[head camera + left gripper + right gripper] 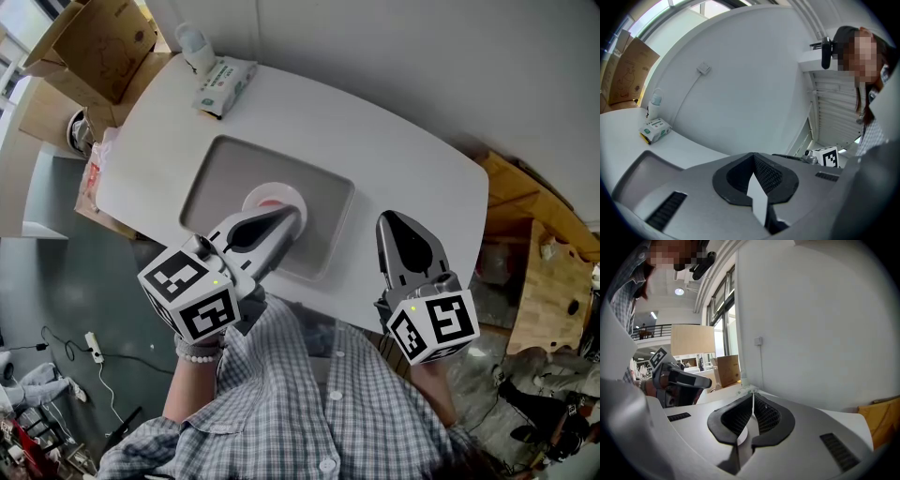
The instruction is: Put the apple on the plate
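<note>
1. Left hand-held gripper (292, 217): clenched. Its own view shows the jaws together with nothing between them (753, 159), so it's empty.
2. Right hand-held gripper (387, 218): also clenched and empty, with the pads meeting in its own view (753, 399). It hangs over the lower right of the bench (403, 150), apart from the plate. I judge it's parked there to stay out of the way.
3. Plate (281, 189): white, centre of frame, sitting on the grey tray (211, 183) that lies mid-bench. My left tip is over the plate's lower-right edge and hides part of it.
4. Apple (266, 202): only a small red patch shows on the plate, just left of my left tip. I take that for the apple, but I can't make out its full outline or tell whether the tip touches it.
5. Judgement: the apple reads as on the plate and both grippers are empty, so the task looks done or nearly so.
6. Upper left clutter: wipes pack (225, 82) and bottle (194, 45) on the bench, cardboard box (94, 42) past its edge. All are well apart from the tray and play no part here.
7. Risk: my left tip is near the apple. Pulling away carelessly could nudge it, and a round fruit may roll off.
</note>
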Motion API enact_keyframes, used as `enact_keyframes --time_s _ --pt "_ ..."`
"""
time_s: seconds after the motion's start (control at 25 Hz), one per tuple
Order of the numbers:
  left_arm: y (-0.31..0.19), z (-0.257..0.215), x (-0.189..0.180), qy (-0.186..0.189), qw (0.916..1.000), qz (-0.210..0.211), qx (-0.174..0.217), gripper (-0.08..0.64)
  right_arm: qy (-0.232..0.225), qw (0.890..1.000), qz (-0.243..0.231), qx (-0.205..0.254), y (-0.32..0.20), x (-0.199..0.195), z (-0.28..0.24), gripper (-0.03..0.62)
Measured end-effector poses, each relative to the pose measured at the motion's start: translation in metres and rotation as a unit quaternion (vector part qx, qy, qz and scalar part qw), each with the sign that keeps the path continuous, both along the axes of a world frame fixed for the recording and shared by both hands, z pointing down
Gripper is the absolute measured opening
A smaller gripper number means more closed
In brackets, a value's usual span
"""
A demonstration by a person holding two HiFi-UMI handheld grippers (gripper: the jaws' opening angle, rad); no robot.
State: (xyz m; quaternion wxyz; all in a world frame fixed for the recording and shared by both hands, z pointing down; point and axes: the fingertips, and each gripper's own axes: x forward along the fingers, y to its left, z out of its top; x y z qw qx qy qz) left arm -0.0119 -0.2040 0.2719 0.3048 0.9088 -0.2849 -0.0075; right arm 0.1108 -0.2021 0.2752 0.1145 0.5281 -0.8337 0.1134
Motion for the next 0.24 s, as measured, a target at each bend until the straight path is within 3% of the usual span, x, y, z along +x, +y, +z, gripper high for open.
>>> enact_keyframes --time_s 0.24 --pt "-0.0016 0.0007 -0.0007 -0.001 1.0000 0.002 -0.002 0.009 0.008 1.000 0.004 -0.007 -0.0005 0.0009 0.0040 0.028"
